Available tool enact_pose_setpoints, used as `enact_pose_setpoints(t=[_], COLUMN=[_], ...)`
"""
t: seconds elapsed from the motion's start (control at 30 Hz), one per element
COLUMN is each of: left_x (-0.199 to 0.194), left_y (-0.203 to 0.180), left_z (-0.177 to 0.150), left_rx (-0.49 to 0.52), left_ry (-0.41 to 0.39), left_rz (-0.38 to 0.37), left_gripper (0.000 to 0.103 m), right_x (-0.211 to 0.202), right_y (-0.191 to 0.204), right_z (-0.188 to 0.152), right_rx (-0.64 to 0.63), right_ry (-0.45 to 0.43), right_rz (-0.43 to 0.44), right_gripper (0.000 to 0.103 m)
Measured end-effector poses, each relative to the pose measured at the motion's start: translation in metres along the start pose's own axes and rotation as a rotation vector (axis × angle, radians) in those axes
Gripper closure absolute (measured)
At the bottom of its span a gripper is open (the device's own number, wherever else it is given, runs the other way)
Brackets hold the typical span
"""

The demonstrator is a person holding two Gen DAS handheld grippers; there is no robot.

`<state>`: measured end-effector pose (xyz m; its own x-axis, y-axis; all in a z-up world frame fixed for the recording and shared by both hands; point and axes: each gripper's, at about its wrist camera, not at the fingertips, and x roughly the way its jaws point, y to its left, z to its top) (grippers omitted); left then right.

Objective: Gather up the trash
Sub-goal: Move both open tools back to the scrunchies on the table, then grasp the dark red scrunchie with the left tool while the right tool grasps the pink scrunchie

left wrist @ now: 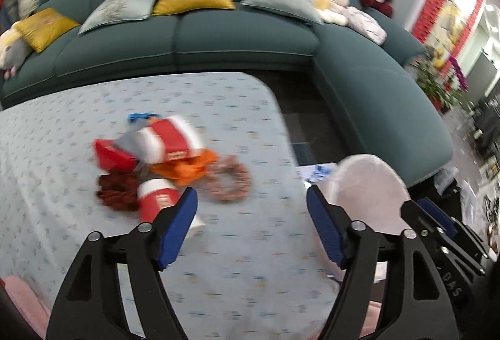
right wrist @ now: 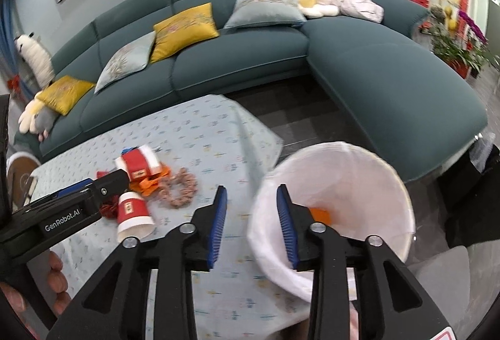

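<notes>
A pile of trash lies on the tablecloth: a red-and-white paper cup (left wrist: 157, 199) (right wrist: 132, 215) on its side, a second cup (left wrist: 170, 140) (right wrist: 140, 165), a red carton (left wrist: 112, 155), an orange scrap (left wrist: 187, 168), a dark red scrunchie (left wrist: 117, 191) and a pink scrunchie (left wrist: 229, 180) (right wrist: 179, 188). My left gripper (left wrist: 250, 199) hangs open over the cloth just right of the near cup, with nothing between its fingers. My right gripper (right wrist: 251, 193) is open and empty at the rim of the white-lined bin (right wrist: 343, 171) (left wrist: 372, 184). An orange piece (right wrist: 320, 215) lies inside the bin.
The table (left wrist: 234, 262) ends at a rounded corner on the right, with the bin beside it over dark floor (right wrist: 297, 115). A teal corner sofa (left wrist: 243, 40) with cushions and plush toys runs behind and to the right. A hand (right wrist: 56, 277) shows at the lower left.
</notes>
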<state>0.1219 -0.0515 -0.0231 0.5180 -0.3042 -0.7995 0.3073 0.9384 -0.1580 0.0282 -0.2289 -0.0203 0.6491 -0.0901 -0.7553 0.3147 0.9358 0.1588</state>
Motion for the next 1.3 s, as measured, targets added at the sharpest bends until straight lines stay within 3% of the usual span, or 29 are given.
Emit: enact_pose_setpoints(t=[0.13,0.53,0.87,1.17,1.27,1.3], left_x=[0.003,0.05,0.103,0.132,0.133,0.133], left_y=[0.051,0.182,0.214,0.211,0.208,0.208], left_z=[-0.003,-0.011,-0.013,-0.016,-0.016,-0.015], left_rx=[-0.066,-0.257,-0.258,-0.232,-0.212,-0.209], left_ry=[0.007,0.116,0.207,0.253,0.25,0.249], left_rz=[0.047,0.142,0.146,0.086,0.077,0.074], left_gripper=[0.025,0.024,0.026,0.055,0.072,0.079], right_x=[0.013,0.087,0.156,0.195,0.202,0.204], right_y=[0.031,0.12,0.152,0.148,0.147,0.146], right_z=[-0.003,-0.01,-0.01,-0.019,-0.022,-0.023], right_rx=[-0.031,-0.11,-0.135,-0.142,-0.147,-0.148], right_ry=[0.026,0.136,0.216,0.278,0.292,0.296], right_rz=[0.022,0.086,0.072,0.044,0.037,0.036], right_gripper=[0.066,0.065,0.065,0.066,0.072,0.079])
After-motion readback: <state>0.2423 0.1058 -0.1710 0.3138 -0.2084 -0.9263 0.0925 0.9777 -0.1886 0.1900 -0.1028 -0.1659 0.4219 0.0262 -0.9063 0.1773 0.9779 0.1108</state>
